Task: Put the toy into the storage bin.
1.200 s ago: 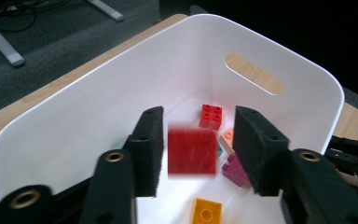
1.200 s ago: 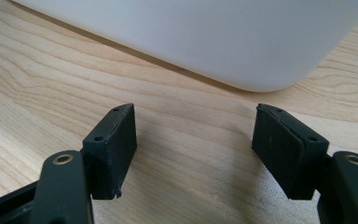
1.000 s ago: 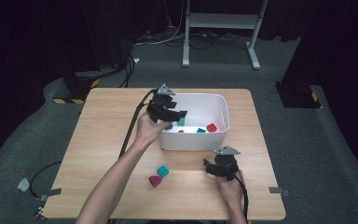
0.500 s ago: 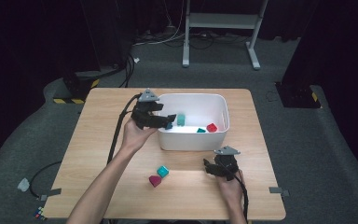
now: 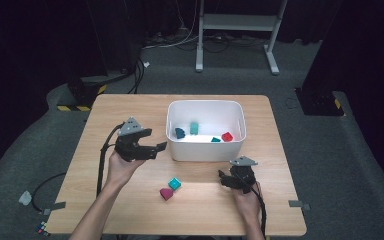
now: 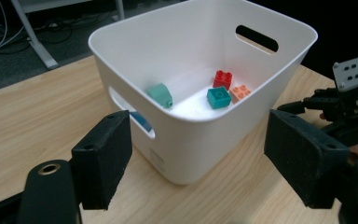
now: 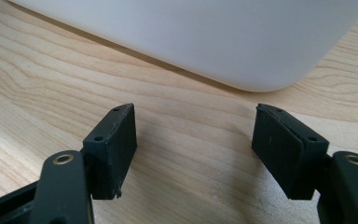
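Two grippers work at a wooden table point(image 5: 130, 107) seen from above. The left gripper point(image 5: 157, 148) hangs just left of a white bin point(image 5: 205, 149), its jaws empty and just opened wider. The right gripper point(image 5: 223, 178) rests near the bin's near right corner, jaws spread with nothing between them. On the table between the hands lie a teal block point(image 5: 174, 184) and a dark pink block point(image 5: 166, 194), touching each other, nearer than the bin.

From the left gripper view, both black jaws stand wide apart, framing the bin point(image 6: 186, 140). Inside it sit a mint green piece point(image 6: 159, 94), a red brick point(image 6: 222, 79), a teal brick point(image 6: 218, 97) and an orange brick point(image 6: 240, 92).

From the right gripper view, the jaws are spread over bare table point(image 7: 51, 88), the bin's wall point(image 7: 205, 37) just beyond them.
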Demonstrator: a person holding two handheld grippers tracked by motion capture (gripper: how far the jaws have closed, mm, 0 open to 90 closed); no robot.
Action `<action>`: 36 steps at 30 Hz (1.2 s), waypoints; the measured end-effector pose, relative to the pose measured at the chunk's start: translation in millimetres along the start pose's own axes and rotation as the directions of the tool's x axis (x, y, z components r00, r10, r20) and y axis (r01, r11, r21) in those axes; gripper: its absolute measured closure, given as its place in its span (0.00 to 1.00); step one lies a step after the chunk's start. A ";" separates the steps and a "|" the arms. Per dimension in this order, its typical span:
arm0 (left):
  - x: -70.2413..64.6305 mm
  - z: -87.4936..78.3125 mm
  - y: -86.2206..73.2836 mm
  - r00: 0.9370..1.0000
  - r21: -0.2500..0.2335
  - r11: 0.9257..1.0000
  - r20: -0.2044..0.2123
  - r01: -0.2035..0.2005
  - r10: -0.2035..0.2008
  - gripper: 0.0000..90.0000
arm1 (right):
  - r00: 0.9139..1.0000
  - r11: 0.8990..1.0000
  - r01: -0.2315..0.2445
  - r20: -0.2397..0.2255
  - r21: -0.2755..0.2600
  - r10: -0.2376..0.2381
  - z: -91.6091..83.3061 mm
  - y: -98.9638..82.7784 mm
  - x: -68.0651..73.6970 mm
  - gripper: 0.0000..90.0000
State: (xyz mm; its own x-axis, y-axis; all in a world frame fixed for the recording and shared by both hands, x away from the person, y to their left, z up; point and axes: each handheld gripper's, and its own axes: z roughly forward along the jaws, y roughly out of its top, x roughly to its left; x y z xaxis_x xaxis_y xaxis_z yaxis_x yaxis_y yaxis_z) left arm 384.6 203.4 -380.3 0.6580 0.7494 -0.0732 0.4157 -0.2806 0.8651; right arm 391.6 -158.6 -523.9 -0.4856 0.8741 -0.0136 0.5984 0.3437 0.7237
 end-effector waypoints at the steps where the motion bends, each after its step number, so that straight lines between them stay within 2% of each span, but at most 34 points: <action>1: 0.1 -1.7 -3.9 1.000 -0.001 1.000 0.006 0.003 -0.003 0.26 | 1.000 1.000 0.000 0.000 0.000 0.000 0.0 0.0 0.0 0.34; 6: -1.8 -4.3 -17.7 1.000 0.016 1.000 0.022 0.006 -0.007 0.26 | 1.000 1.000 0.000 0.000 0.000 0.000 0.0 0.0 0.0 0.34; 12: -5.8 -7.1 -34.4 1.000 0.024 1.000 0.000 -0.010 0.010 0.24 | 1.000 1.000 -0.001 0.000 0.000 0.001 0.0 0.0 0.1 0.34; 18: -5.4 -10.3 -55.0 1.000 0.033 0.999 0.008 0.019 -0.019 0.23 | 1.000 1.000 -0.004 0.003 0.000 0.004 -0.1 0.0 -0.1 0.34; 25: -18.8 -10.1 -75.8 1.000 0.054 0.999 0.015 0.009 -0.010 0.23 | 1.000 1.000 -0.005 0.003 0.001 0.005 -0.1 0.0 -0.1 0.34; 32: -23.3 -2.3 -100.1 0.998 0.085 0.995 0.038 0.047 -0.050 0.24 | 1.000 1.000 -0.005 0.003 0.001 0.005 0.0 0.0 -0.1 0.34; 36: -29.7 0.2 -108.9 0.998 0.088 0.995 0.043 0.040 -0.044 0.24 | 1.000 1.000 -0.005 0.003 0.001 0.005 0.0 0.0 -0.1 0.34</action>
State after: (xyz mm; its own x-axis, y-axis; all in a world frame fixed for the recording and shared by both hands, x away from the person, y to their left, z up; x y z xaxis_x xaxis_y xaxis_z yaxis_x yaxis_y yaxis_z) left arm 319.9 211.6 -472.4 0.6657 0.7344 -0.1322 0.4954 -0.3025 0.8143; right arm 391.6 -158.7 -523.8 -0.4804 0.8769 -0.0124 0.6012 0.3396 0.7233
